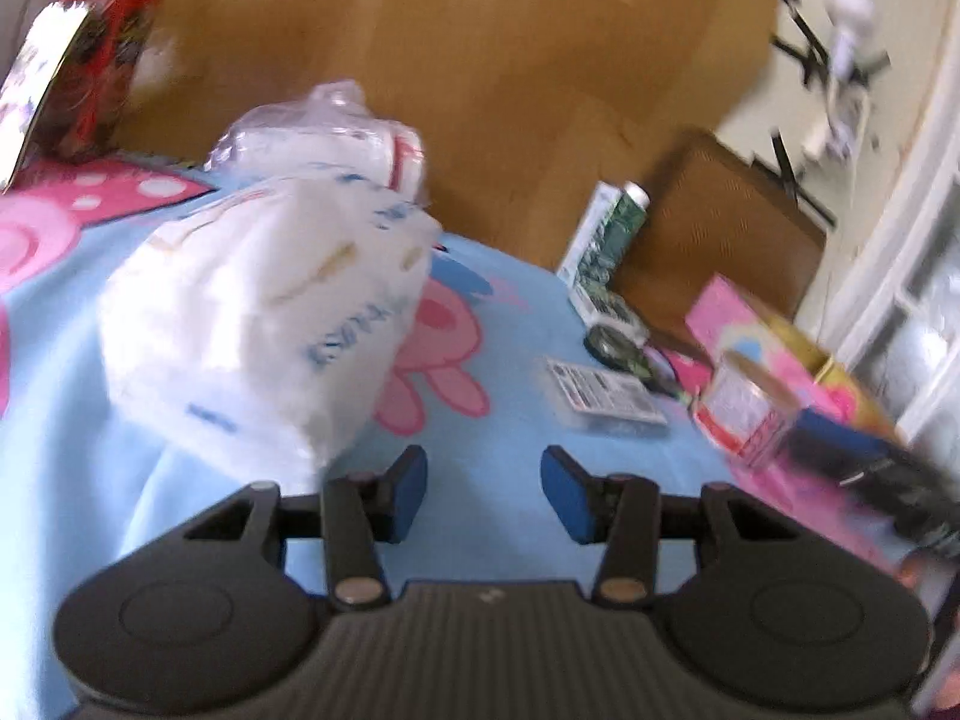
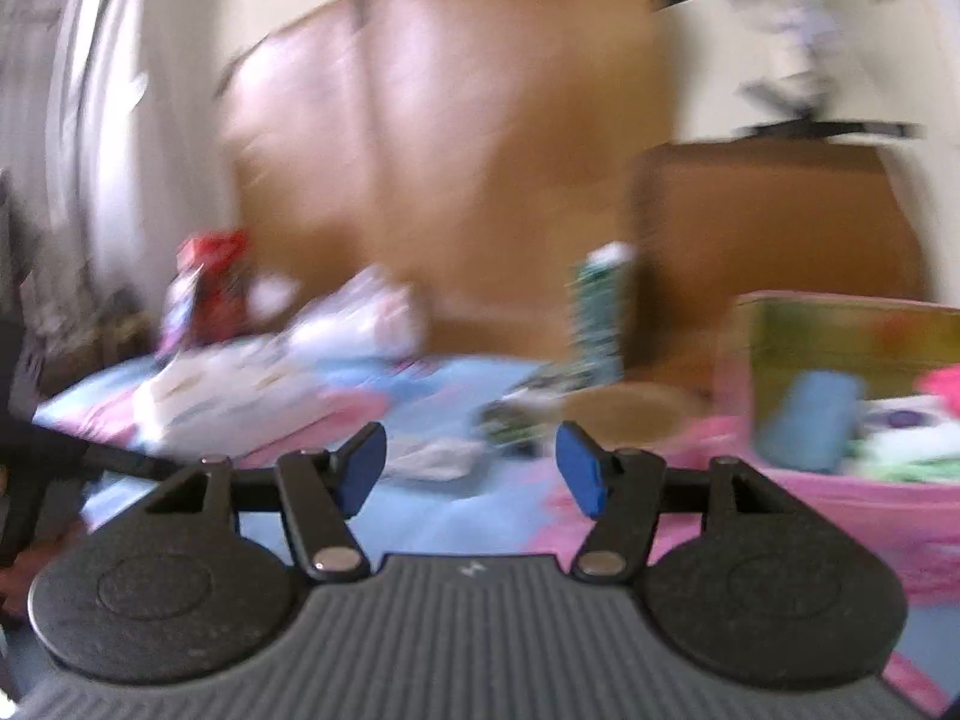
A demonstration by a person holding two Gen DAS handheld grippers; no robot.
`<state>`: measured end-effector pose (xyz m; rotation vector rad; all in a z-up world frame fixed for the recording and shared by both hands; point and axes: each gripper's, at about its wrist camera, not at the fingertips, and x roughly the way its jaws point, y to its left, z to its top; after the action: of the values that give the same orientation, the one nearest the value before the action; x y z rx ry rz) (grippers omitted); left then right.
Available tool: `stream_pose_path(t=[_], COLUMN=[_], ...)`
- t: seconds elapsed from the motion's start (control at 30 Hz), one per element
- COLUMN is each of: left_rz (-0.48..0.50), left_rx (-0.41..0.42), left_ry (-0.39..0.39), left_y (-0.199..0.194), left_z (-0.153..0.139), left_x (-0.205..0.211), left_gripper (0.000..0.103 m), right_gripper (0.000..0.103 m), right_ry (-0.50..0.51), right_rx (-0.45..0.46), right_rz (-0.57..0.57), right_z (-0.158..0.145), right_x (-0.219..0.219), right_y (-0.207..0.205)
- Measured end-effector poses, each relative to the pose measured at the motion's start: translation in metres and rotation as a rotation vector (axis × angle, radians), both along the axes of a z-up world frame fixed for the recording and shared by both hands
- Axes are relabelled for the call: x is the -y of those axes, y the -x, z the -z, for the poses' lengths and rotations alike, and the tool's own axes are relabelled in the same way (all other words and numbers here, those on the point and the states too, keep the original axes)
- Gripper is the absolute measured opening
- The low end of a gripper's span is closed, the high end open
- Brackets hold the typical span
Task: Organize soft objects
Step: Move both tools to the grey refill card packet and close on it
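Observation:
A large white soft pack with blue print (image 1: 264, 324) lies on the light blue cartoon blanket (image 1: 492, 456), just ahead and left of my left gripper (image 1: 483, 489), which is open and empty. A clear plastic bag of white items (image 1: 324, 132) sits behind the pack. My right gripper (image 2: 471, 468) is open and empty above the blanket (image 2: 432, 516). The white pack (image 2: 228, 396) shows blurred at its left. A pink box (image 2: 840, 396) holding soft coloured items stands to its right.
A red package (image 1: 102, 48) stands at the far left. A green and white carton (image 1: 606, 240), a small flat packet (image 1: 606, 399), a round tin (image 1: 750, 408) and the pink box (image 1: 774, 336) lie to the right. A wooden headboard (image 1: 480, 60) rises behind.

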<state>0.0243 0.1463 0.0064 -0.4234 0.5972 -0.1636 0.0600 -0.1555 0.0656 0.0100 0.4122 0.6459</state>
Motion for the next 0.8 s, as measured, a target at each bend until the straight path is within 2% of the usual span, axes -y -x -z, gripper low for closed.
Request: stream_pose_path(t=[0.2, 0.23, 0.3, 0.4, 0.43, 0.47, 0.5, 0.57, 0.67, 0.8], left_rz=[0.003, 0.005, 0.006, 0.006, 0.006, 0.007, 0.006, 0.005, 0.001, -0.012], left_rx=[0.058, 0.067, 0.082, 0.095, 0.096, 0.096, 0.096, 0.096, 0.095, 0.085], left_ry=[0.049, 0.051, 0.05, 0.054, 0.057, 0.06, 0.063, 0.066, 0.069, 0.08], left_y=[0.004, 0.006, 0.01, 0.012, 0.012, 0.012, 0.011, 0.012, 0.012, 0.011], left_z=[-0.004, -0.004, -0.004, -0.003, -0.003, -0.003, -0.003, -0.003, -0.003, -0.002], left_x=[-0.005, -0.003, -0.002, -0.004, -0.004, -0.005, -0.005, -0.005, -0.005, -0.008], left_gripper=[0.044, 0.044, 0.044, 0.048, 0.048, 0.048, 0.048, 0.048, 0.048, 0.048], right_gripper=[0.068, 0.073, 0.075, 0.076, 0.082, 0.082, 0.082, 0.074, 0.064, 0.061], right_ry=[0.174, 0.209, 0.258, 0.293, 0.279, 0.246, 0.217, 0.151, 0.13, 0.145], right_rx=[-0.052, -0.047, -0.049, -0.112, -0.146, -0.198, -0.239, -0.337, -0.345, -0.311], right_rz=[-0.118, -0.127, -0.124, -0.101, -0.093, -0.081, -0.08, -0.09, -0.108, -0.144], right_z=[0.015, 0.018, 0.023, 0.03, 0.033, 0.035, 0.036, 0.038, 0.034, 0.033], right_x=[-0.075, -0.086, -0.101, -0.111, -0.11, -0.107, -0.103, -0.093, -0.082, -0.074], right_y=[-0.046, -0.052, -0.067, -0.091, -0.099, -0.107, -0.111, -0.116, -0.1, -0.065])
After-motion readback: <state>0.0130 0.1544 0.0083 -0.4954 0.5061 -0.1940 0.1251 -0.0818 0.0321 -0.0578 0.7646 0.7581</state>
